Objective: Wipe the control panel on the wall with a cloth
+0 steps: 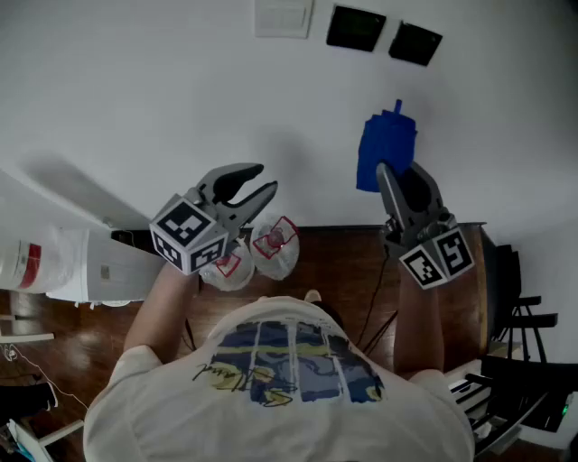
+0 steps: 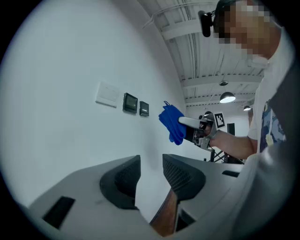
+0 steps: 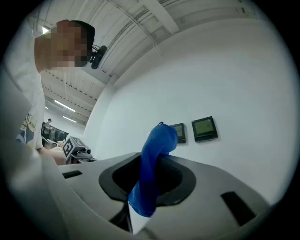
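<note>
Two dark control panels [image 1: 355, 27] [image 1: 415, 42] hang side by side on the white wall; they also show in the left gripper view [image 2: 130, 102] [image 2: 144, 108] and the right gripper view [image 3: 178, 132] [image 3: 204, 128]. My right gripper [image 1: 397, 171] [image 3: 152, 165] is shut on a blue cloth [image 1: 386, 144] [image 3: 156, 154] [image 2: 171, 123], which it holds up below the panels, apart from them. My left gripper [image 1: 265, 179] [image 2: 151, 173] is open and holds nothing, lower and to the left, pointing at the bare wall.
A white switch plate [image 1: 283, 16] [image 2: 108, 94] sits left of the panels. Low down are clear bottles with red labels [image 1: 274, 244], a white object [image 1: 54, 262] at the left, wooden floor [image 1: 343, 262], a black stand [image 1: 519, 307] and a keyboard [image 1: 470, 392] at the right.
</note>
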### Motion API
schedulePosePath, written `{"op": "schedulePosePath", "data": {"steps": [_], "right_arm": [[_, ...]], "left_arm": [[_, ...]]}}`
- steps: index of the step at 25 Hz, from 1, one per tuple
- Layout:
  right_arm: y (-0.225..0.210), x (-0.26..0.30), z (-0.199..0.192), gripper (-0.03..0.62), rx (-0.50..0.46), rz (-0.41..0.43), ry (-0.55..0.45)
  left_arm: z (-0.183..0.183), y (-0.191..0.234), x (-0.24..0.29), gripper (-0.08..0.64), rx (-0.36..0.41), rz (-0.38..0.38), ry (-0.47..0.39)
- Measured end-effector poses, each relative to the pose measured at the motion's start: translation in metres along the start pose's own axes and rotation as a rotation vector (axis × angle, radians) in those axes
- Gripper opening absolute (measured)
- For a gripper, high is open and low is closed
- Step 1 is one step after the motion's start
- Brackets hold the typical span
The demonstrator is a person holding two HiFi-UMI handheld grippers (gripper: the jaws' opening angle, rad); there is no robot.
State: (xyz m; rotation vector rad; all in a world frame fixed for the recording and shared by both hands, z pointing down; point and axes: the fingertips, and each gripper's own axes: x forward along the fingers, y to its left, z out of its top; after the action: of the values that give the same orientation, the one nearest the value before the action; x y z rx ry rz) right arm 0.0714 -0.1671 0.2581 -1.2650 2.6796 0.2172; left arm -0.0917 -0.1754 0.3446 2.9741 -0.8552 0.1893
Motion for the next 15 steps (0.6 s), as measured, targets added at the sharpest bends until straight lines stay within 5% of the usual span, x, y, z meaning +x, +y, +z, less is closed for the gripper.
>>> {"op": "schedulePosePath", "data": {"steps": [15], "right_arm": [[-0.058,0.063,0.011,0.068,-0.050,0.105,-0.020]], "left_arm": [[0.036,0.020,0.061,0.127,0.007,0.025,-0.012]]}}
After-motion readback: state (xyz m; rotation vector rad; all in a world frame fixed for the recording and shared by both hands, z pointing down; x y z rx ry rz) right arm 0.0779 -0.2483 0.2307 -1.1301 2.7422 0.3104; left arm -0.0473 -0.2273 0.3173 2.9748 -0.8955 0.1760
